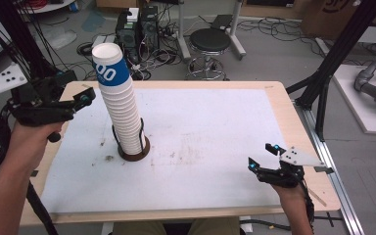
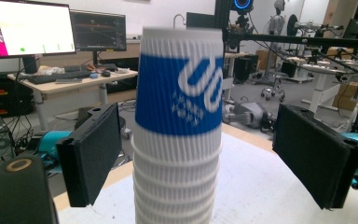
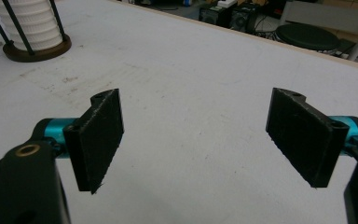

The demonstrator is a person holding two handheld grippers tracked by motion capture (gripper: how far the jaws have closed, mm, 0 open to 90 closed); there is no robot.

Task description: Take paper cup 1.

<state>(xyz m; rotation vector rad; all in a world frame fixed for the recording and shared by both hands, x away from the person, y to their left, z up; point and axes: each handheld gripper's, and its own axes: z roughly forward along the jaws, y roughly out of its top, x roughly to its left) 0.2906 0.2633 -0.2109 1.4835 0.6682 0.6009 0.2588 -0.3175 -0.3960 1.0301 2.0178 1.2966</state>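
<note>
A tall stack of ribbed white paper cups [image 1: 121, 105], the top cup wrapped in a blue band with white lettering, stands in a round dark brown holder [image 1: 133, 152] with thin black upright rods, on the left part of the desk [image 1: 210, 142]. The desk has a pale wooden edge and a white, slightly smudged mat. The left gripper [image 2: 200, 156] is raised near the top of the stack, its flat black foam-faced jaws spread wide on either side of the cups without touching them. The right gripper [image 1: 264, 156] rests low near the desk's front right corner, well apart from the stack, jaws likewise released and holding nothing.
</note>
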